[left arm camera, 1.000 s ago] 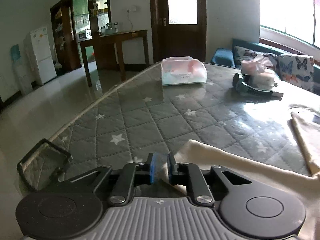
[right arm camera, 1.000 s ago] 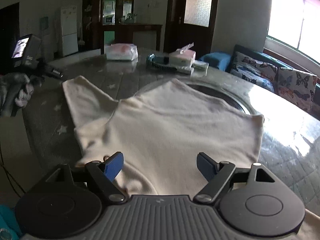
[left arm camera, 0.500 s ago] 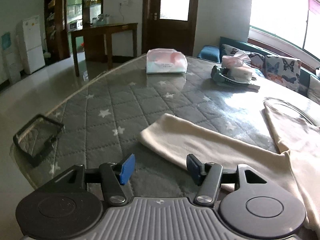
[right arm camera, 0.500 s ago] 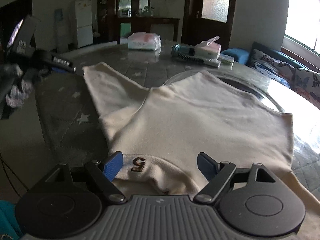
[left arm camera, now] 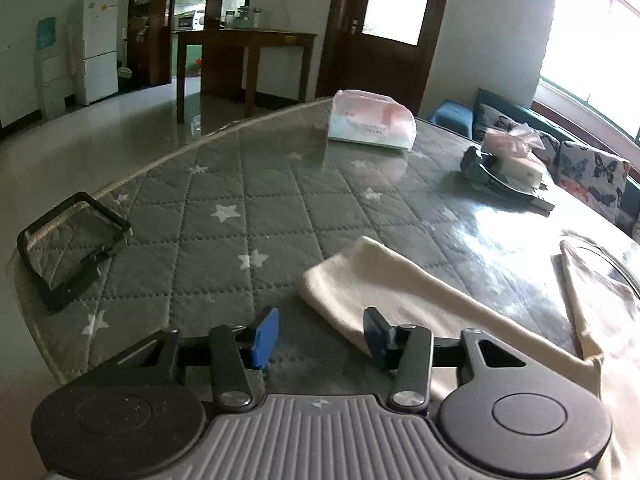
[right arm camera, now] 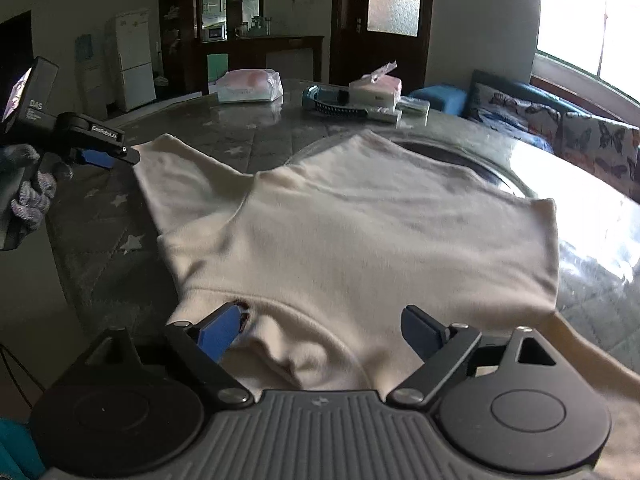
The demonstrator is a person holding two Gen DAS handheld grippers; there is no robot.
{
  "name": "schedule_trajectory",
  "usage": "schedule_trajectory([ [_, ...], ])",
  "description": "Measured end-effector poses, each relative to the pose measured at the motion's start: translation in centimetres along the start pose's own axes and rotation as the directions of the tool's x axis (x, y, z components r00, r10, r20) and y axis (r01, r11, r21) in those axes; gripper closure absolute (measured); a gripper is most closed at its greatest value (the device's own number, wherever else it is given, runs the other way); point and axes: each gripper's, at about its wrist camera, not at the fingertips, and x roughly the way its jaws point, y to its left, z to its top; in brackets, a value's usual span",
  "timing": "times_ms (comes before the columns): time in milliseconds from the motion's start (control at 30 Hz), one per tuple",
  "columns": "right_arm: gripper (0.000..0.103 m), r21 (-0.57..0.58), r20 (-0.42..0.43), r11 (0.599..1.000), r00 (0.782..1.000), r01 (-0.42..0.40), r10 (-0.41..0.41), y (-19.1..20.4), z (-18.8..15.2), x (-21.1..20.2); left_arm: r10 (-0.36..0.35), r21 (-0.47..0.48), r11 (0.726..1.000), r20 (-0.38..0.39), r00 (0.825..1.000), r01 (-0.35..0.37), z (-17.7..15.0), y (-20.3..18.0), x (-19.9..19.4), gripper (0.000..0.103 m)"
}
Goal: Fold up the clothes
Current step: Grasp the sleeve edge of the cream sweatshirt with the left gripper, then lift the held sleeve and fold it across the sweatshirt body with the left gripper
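Observation:
A cream long-sleeved top (right arm camera: 360, 240) lies flat on the grey star-quilted table (left arm camera: 240, 208), collar toward the right wrist camera. Its left sleeve (left arm camera: 400, 292) stretches across the table in the left wrist view. My left gripper (left arm camera: 320, 334) is open and empty, just short of the sleeve's cuff; it also shows in the right wrist view (right arm camera: 100, 152) beside the cuff. My right gripper (right arm camera: 320, 328) is open over the collar, with a dark embroidered mark (right arm camera: 242, 312) at its left fingertip.
A pink tissue pack (left arm camera: 372, 124) and a dark tray with a tissue box (left arm camera: 508, 172) sit at the table's far side. A black frame (left arm camera: 68, 248) rests at the near left edge. A butterfly-print sofa (right arm camera: 560, 128) stands beyond the table.
My left gripper, shut on the sleeve a second ago, has opened and pulled back; the sleeve now lies flat. My right gripper has drawn back toward the collar.

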Motion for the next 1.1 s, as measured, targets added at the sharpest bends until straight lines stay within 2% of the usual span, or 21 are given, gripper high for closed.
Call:
schedule_trajectory([
  [167, 0.007, 0.026, -0.007, 1.000, 1.000, -0.007, 0.008, -0.2, -0.4, 0.1, 0.019, 0.008, 1.000, 0.015, 1.000, -0.019, 0.3, -0.1, 0.6, 0.090],
  [233, 0.004, 0.043, -0.011, 0.999, 1.000, -0.016, 0.017, -0.3, -0.6, 0.2, 0.007, 0.001, 1.000, 0.024, 1.000, -0.007, 0.5, -0.1, 0.5, 0.097],
  [300, 0.000, 0.057, -0.017, 0.998, 1.000, -0.017, 0.018, -0.5, -0.8, 0.3, -0.010, -0.004, 1.000, 0.039, 0.999, 0.011, 0.9, -0.2, 0.2, 0.099],
  [367, 0.000, 0.063, -0.014, 0.998, 1.000, -0.018, 0.019, -0.6, -1.0, 0.4, -0.027, -0.008, 1.000, 0.054, 0.998, 0.028, 1.2, -0.4, -0.2, 0.099],
  [467, 0.000, 0.061, -0.020, 0.998, 1.000, -0.019, 0.020, -0.6, -0.9, 0.5, -0.094, 0.020, 0.996, 0.097, 0.991, 0.092, 2.1, -1.8, -2.1, 0.099],
  [567, 0.000, 0.055, -0.026, 0.998, 0.999, -0.022, 0.023, -0.6, -0.9, 0.5, -0.168, 0.057, 0.985, 0.137, 0.976, 0.161, 2.8, -3.4, -4.2, 0.099],
  [700, 0.000, 0.049, -0.032, 0.998, 0.999, -0.028, 0.029, -0.6, -0.8, 0.4, -0.285, 0.131, 0.955, 0.171, 0.943, 0.265, 3.6, -6.7, -7.3, 0.099],
  [867, 0.000, 0.059, -0.018, 0.998, 0.999, -0.033, 0.034, -0.8, -0.7, 0.1, -0.423, 0.248, 0.893, 0.178, 0.888, 0.375, 3.8, -11.4, -11.2, 0.099],
  [1100, 0.000, 0.077, 0.033, 0.997, 0.999, -0.009, 0.006, -1.5, -0.6, -1.3, -0.601, 0.403, 0.756, 0.116, 0.791, 0.515, 2.0, -18.9, -14.8, 0.099],
])
